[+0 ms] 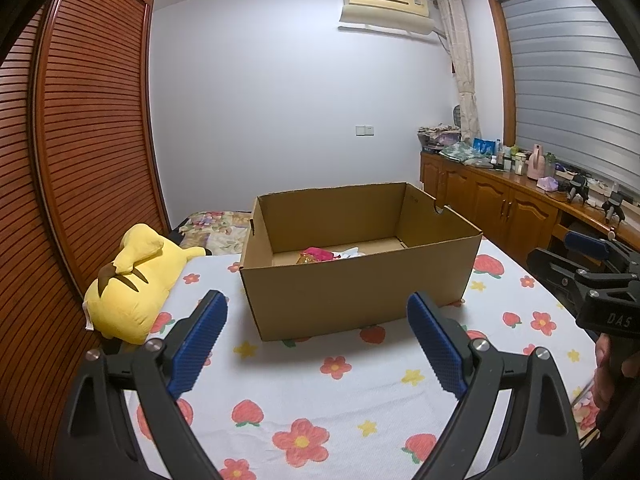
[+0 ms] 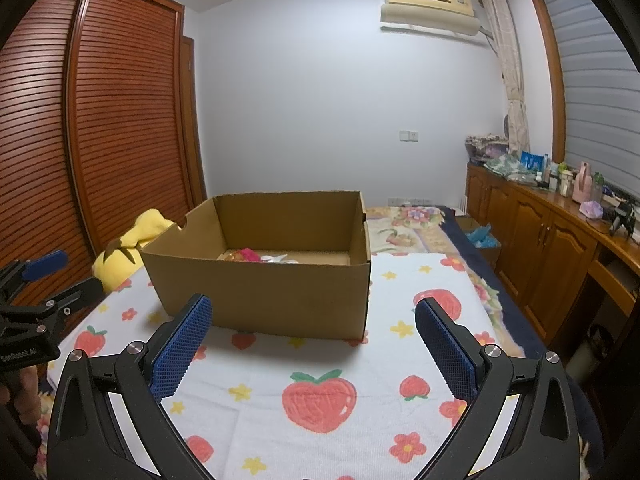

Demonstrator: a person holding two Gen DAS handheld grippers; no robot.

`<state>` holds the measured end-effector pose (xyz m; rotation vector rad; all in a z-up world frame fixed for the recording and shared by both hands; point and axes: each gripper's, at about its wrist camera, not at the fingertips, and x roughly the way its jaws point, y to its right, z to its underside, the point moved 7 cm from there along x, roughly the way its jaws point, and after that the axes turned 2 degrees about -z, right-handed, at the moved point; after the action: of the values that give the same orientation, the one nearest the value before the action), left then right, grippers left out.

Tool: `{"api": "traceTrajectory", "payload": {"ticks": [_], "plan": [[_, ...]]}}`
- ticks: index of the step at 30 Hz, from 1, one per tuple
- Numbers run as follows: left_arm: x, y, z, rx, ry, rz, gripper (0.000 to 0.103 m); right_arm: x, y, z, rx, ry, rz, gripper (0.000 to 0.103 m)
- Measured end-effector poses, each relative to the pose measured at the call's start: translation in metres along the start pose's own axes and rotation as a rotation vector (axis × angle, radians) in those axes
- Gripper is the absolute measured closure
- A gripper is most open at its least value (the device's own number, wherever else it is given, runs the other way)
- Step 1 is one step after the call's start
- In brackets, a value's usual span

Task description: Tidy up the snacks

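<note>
**me:** Bedroom setup, bed as the work surface with a flowery strawberry blanket (image 2: 320,400) over it. Cardboard box (image 1: 352,292) sits in the middle, open top. Both my tongs hang in front of it, a bit back from the near wall, touching nothing — left tongs (image 1: 316,344) spread wide and empty, right tongs (image 2: 314,346) same.

**reply:** so where are the snacks?

**me:** Down in the box. I can see a pink packet (image 1: 318,254) and something white and crinkly (image 2: 276,258) next to it on the floor of the box, toward the left side. Can't tell how many packs, the wall hides most of it.

**reply:** done then?

**me:** Looks close to it, I'd guess. No loose snacks on the blanket in either view — only a yellow plush (image 1: 132,280) lying left of the box. If anything's left it's out of frame, or it's tidying what's inside.
</note>
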<state>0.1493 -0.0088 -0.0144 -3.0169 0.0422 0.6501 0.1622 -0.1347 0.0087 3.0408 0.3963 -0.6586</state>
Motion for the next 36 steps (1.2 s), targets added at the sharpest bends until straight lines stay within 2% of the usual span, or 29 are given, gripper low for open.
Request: {"api": "traceTrajectory", "payload": {"ticks": [36], "plan": [[-0.0003, -0.0021, 0.0045, -0.007, -0.002, -0.003, 0.01, 0.0002, 0.0003, 0.0021, 0.004, -0.001, 0.0, 0.0]]}}
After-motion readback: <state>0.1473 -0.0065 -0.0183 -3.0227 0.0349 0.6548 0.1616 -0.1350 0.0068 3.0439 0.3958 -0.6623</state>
